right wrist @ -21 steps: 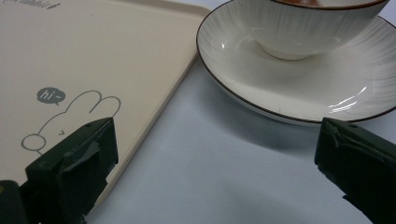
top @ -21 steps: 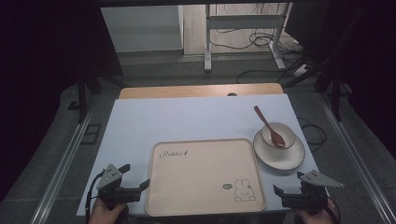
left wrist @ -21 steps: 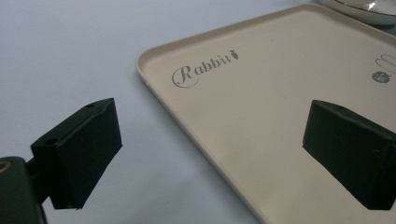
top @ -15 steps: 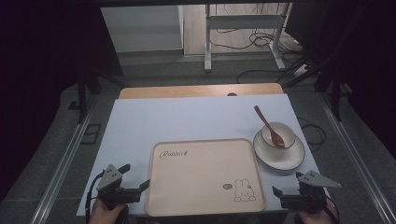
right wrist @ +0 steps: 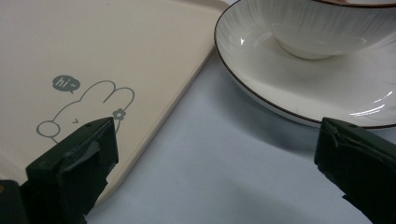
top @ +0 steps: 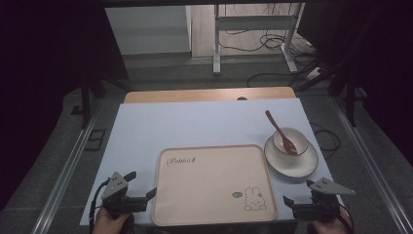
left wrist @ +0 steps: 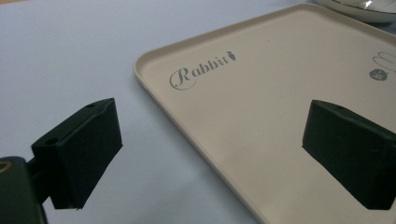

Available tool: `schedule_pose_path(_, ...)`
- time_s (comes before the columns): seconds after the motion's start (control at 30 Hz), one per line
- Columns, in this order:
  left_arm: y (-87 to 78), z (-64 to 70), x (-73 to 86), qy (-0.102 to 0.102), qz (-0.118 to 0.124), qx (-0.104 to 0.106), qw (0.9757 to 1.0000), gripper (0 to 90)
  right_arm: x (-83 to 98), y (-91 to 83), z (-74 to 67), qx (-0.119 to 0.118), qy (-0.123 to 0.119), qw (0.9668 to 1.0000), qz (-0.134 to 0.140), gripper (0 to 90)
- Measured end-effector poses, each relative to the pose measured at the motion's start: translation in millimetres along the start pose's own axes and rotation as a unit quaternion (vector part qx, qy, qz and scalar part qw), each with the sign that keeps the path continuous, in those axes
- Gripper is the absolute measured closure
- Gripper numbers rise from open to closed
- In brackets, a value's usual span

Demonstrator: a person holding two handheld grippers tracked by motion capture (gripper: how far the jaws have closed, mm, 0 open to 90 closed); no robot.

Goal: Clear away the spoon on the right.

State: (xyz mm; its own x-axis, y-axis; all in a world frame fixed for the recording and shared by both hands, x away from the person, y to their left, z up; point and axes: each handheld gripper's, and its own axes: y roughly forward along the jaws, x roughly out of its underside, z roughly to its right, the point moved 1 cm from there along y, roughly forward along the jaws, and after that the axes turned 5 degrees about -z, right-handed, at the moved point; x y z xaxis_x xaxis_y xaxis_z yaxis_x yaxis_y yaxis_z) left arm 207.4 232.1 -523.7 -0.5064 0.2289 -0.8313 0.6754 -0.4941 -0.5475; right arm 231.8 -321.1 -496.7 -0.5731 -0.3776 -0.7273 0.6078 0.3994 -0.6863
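A beige tray point(top: 214, 183) printed with "Rabbit" and a rabbit drawing lies at the near middle of the white table. Right of it, a white bowl point(top: 290, 140) holding a brown spoon point(top: 278, 130) sits on a white plate point(top: 292, 163). My left gripper point(top: 141, 185) is open at the tray's near left edge; in the left gripper view point(left wrist: 210, 149) the tray's rim point(left wrist: 154, 88) runs between its jaws. My right gripper point(top: 299, 195) is open by the tray's near right corner. In the right gripper view point(right wrist: 215, 158) the tray point(right wrist: 93, 42) lies to the left, with the plate point(right wrist: 261, 70) and bowl point(right wrist: 327, 32) to the right.
The white tabletop point(top: 204, 124) stretches away beyond the tray, with a wooden strip point(top: 209, 95) at its far edge. Metal rails point(top: 68, 165) flank the table. Cables and a stand's legs point(top: 253, 48) are on the floor behind.
My right gripper has edged a little to the left, toward the tray's near right corner. The left gripper, tray, bowl and spoon have stayed put.
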Motion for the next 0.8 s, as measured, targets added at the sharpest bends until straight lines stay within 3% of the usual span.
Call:
schedule_pose_path(0.3, 0.0, -0.5, -0.1, -0.003, 0.001, -0.001, 1.0000, 5.0, -2.6, 0.9, -1.4, -0.005, -0.004, 1.0000, 0.003, 0.0)
schedule_pose_path(0.8, -0.3, -0.7, 0.1, -0.004, 0.002, -0.001, 1.0000, 5.9, -22.5, 3.6, 1.3, -0.005, -0.022, 0.9995, 0.022, 0.0)
